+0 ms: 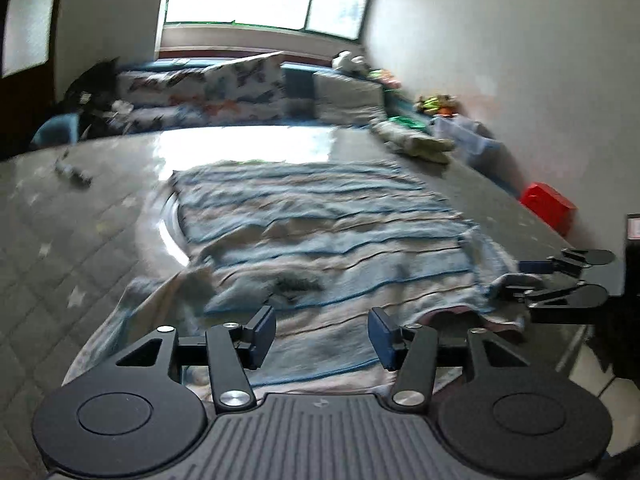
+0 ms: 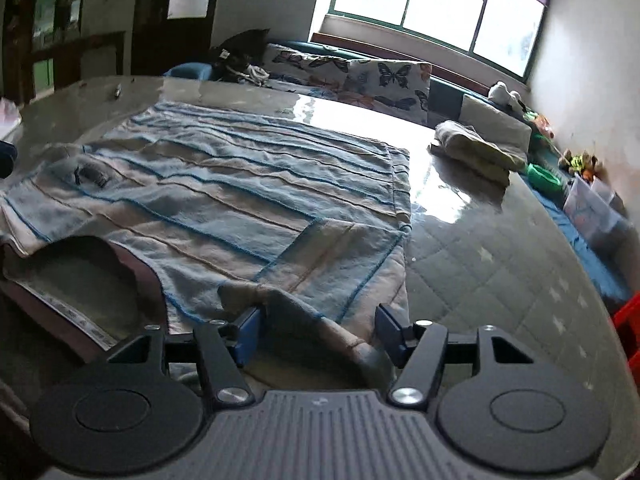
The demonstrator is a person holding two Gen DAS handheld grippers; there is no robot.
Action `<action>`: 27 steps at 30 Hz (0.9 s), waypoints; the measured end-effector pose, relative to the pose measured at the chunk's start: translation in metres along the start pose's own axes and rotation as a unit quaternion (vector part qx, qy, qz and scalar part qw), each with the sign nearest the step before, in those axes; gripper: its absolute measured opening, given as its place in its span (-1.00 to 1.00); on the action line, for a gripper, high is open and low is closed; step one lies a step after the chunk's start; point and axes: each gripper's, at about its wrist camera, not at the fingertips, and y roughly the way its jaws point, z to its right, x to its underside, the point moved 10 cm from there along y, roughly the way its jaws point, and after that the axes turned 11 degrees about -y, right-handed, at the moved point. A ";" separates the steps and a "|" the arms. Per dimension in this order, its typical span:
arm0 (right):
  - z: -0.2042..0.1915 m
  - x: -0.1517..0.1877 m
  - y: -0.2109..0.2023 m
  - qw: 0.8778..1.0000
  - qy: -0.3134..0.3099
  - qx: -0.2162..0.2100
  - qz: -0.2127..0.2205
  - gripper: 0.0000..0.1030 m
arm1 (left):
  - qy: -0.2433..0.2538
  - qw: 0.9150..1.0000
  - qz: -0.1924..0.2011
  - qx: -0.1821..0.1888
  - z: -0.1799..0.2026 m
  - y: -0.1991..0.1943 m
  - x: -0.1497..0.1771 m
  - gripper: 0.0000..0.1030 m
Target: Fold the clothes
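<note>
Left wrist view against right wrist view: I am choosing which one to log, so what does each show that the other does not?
Only the left wrist view shows the right gripper at the striped shirt, near its edge. Only the right wrist view shows the shirt's collar opening and the dark doors. Both show the shirt spread flat on the glossy table, the folded cloth, the butterfly cushions and the window.

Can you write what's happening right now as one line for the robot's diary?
stage: fold starting | blue-and-beige striped shirt: flat on grey quilted mattress | left gripper: open above shirt | right gripper: open around sleeve
</note>
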 end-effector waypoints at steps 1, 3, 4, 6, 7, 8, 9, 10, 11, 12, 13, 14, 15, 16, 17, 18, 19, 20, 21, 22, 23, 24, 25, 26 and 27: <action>0.001 -0.001 0.001 1.000 -0.002 0.003 0.001 0.15 | -0.006 1.000 -0.004 -0.011 -0.006 0.003 0.002 0.06; 0.007 -0.003 -0.002 1.000 -0.002 0.017 0.009 -0.39 | -0.019 0.999 -0.011 -0.027 -0.018 0.007 0.007 0.06; 0.010 -0.005 -0.003 1.000 -0.001 0.025 0.014 -0.54 | -0.025 0.999 -0.015 -0.035 -0.023 0.008 0.009 0.06; 0.025 -0.006 -0.009 0.999 0.020 0.043 0.026 -0.79 | -0.037 0.998 -0.021 -0.050 -0.034 0.010 0.013 0.06; 0.032 -0.006 -0.012 0.998 0.032 0.053 0.033 -0.85 | -0.041 0.997 -0.024 -0.055 -0.038 0.011 0.016 0.06; 0.042 -0.005 -0.016 0.996 0.048 0.064 0.038 -0.86 | -0.044 0.997 -0.027 -0.057 -0.041 0.012 0.018 0.06; 0.053 -0.002 -0.019 0.994 0.066 0.078 0.040 -0.87 | -0.045 0.997 -0.029 -0.059 -0.042 0.013 0.019 0.06; 0.064 0.001 -0.023 0.991 0.085 0.093 0.040 -0.87 | -0.044 0.997 -0.029 -0.061 -0.042 0.013 0.020 0.06; 0.076 0.005 -0.027 0.988 0.104 0.108 0.041 -0.87 | -0.042 0.997 -0.029 -0.061 -0.043 0.013 0.021 0.06; 0.088 0.009 -0.031 0.984 0.123 0.123 0.042 -0.87 | -0.040 0.997 -0.030 -0.061 -0.043 0.013 0.022 0.06; 0.099 0.016 -0.034 0.980 0.141 0.137 0.038 -0.88 | -0.037 0.997 -0.032 -0.062 -0.043 0.012 0.023 0.07; 0.110 0.025 -0.036 0.975 0.158 0.151 0.031 -0.87 | -0.034 0.997 -0.034 -0.063 -0.043 0.011 0.024 0.08; 0.120 0.034 -0.038 0.971 0.174 0.165 0.023 -0.87 | -0.031 0.997 -0.036 -0.063 -0.043 0.010 0.026 0.09; 0.129 0.043 -0.038 0.967 0.187 0.174 0.011 -0.86 | -0.029 0.997 -0.037 -0.064 -0.043 0.009 0.027 0.09; 0.135 0.053 -0.037 0.963 0.199 0.179 -0.003 -0.83 | -0.026 0.997 -0.039 -0.065 -0.043 0.009 0.028 0.09; 0.139 0.061 -0.037 0.960 0.211 0.183 -0.013 -0.80 | -0.023 0.997 -0.041 -0.065 -0.043 0.008 0.029 0.09; 0.141 0.067 -0.038 0.957 0.223 0.183 -0.018 -0.77 | -0.020 0.997 -0.043 -0.066 -0.043 0.007 0.031 0.09; 0.140 0.067 -0.040 0.959 0.222 0.176 -0.014 -0.77 | -0.019 0.997 -0.045 -0.067 -0.043 0.006 0.032 0.09; 0.136 0.065 -0.042 0.962 0.215 0.168 -0.007 -0.69 | -0.018 0.997 -0.046 -0.067 -0.043 0.005 0.033 0.09; 0.131 0.059 -0.044 0.966 0.204 0.159 0.006 -0.42 | -0.018 0.996 -0.046 -0.068 -0.043 0.004 0.034 0.09; 0.126 0.052 -0.045 0.969 0.198 0.145 0.020 -0.23 | -0.018 0.996 -0.046 -0.069 -0.042 0.004 0.034 0.09; 0.122 0.045 -0.044 0.971 0.200 0.127 0.030 -0.01 | -0.018 0.996 -0.046 -0.070 -0.042 0.003 0.035 0.09; 0.118 0.039 -0.042 0.972 0.203 0.110 0.040 -0.01 | -0.018 0.996 -0.047 -0.071 -0.041 0.003 0.036 0.09; 0.114 0.034 -0.039 0.973 0.205 0.094 0.047 -0.01 | -0.018 0.996 -0.047 -0.071 -0.041 0.002 0.036 0.09; 0.110 0.030 -0.036 0.974 0.206 0.079 0.052 0.03 | -0.017 0.996 -0.047 -0.072 -0.041 0.001 0.037 0.09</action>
